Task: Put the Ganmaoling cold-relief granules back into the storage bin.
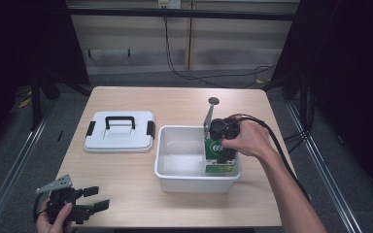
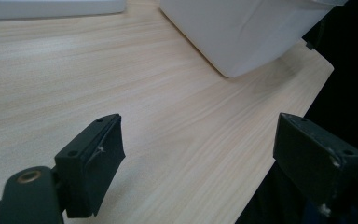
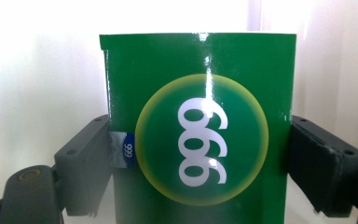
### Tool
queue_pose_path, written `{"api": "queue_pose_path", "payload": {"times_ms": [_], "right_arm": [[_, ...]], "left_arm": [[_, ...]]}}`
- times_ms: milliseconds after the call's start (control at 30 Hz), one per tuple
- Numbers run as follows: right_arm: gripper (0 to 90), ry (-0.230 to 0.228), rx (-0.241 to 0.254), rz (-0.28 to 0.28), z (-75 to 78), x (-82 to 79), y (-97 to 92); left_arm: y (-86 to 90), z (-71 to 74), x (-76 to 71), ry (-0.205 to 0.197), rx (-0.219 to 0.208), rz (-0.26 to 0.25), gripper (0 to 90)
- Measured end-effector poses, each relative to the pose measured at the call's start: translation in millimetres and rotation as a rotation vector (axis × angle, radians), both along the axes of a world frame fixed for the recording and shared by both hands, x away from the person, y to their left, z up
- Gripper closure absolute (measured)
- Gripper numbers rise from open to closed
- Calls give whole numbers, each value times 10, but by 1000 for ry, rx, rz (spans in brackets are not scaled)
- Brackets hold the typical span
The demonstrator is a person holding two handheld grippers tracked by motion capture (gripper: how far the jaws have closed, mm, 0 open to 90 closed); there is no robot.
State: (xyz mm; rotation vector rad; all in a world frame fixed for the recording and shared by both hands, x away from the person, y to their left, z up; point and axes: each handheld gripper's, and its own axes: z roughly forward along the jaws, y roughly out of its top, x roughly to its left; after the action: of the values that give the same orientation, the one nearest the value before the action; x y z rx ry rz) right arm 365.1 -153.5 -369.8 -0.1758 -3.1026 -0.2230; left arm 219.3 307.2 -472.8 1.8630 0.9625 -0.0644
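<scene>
A green box (image 1: pixel 218 164) with a yellow-ringed circle and white digits stands upright inside the white bin (image 1: pixel 194 185) at its right end. My right gripper (image 1: pixel 222 154) reaches down into the bin from above and is shut on the box. In the right gripper view its jaws press both sides of the green box (image 3: pixel 200 70), with my right gripper (image 3: pixel 198 163) against the bright bin wall. My left gripper (image 1: pixel 99 198) hovers open over the table's front left corner, holding nothing. In the left gripper view my left gripper (image 2: pixel 198 154) shows bare wood between its jaws.
The bin's white lid (image 1: pixel 120 132), with a black handle and clips, lies flat to the left of the bin. A small dark round disc (image 1: pixel 213 101) sits behind the bin. The bin's corner (image 2: pixel 242 32) stands ahead of the left gripper, near the table's front edge (image 2: pixel 279 154).
</scene>
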Motion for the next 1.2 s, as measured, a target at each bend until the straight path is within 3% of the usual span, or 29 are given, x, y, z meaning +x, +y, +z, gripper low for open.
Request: {"api": "queue_pose_path", "payload": {"times_ms": [700, 1200], "right_arm": [[145, 29, -20, -17, -175, 23, 40], [138, 26, -39, -26, -313, 16, 43]], "left_arm": [[-1, 4, -2, -4, 1, -3, 161], [-2, 4, -4, -5, 1, -2, 161]]}}
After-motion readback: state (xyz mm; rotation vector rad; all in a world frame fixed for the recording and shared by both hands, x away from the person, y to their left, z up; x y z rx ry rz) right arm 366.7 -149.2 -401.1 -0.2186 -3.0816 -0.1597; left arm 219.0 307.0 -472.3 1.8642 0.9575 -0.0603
